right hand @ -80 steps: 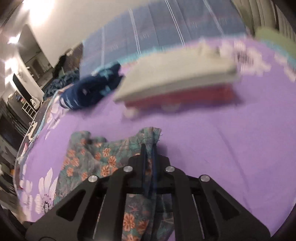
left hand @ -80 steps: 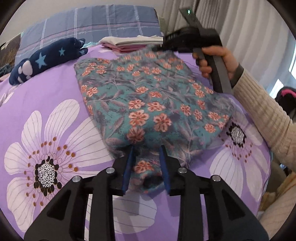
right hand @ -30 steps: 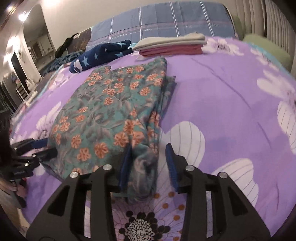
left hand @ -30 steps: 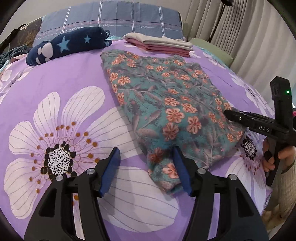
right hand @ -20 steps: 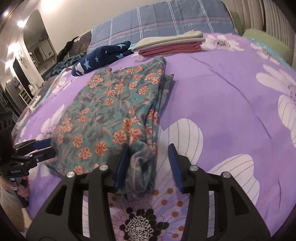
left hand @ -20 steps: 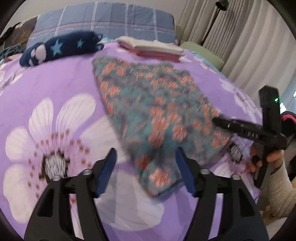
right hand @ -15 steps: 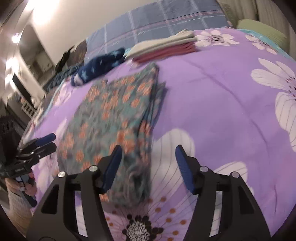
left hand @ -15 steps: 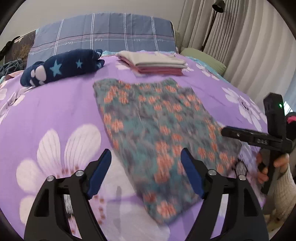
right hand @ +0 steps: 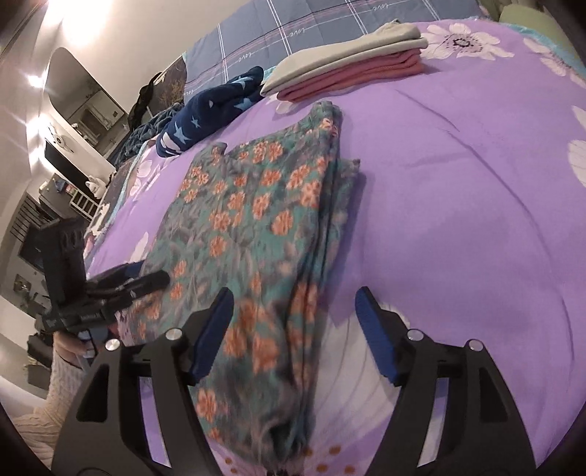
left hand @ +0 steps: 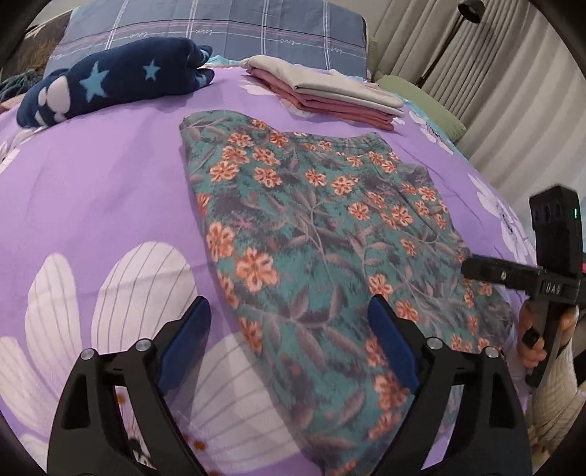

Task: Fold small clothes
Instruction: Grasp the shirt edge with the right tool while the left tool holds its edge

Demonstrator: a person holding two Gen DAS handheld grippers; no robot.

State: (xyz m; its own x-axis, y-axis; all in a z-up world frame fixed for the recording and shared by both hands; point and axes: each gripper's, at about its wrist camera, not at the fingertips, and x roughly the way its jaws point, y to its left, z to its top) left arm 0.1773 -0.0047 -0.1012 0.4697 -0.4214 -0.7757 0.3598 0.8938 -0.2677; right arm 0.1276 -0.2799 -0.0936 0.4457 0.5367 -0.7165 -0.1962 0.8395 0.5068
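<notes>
Layers at the garment's point(right hand: 256, 219) right edge sit loosely stacked on the bed point(right hand: 457, 183); a shallow pinch could catch only the top ply and drag the fold askew. Left gripper point(left hand: 289, 340) and right gripper point(right hand: 293, 329) both hover spread wide, empty. Readable: "love" on the pillow point(left hand: 219, 29), "DAB" on the right gripper's body.

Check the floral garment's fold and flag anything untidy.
The floral garment lies flat, but its right edge is uneven: lower layers stick out past the top one instead of lining up. Both grippers are open and off it.
</notes>
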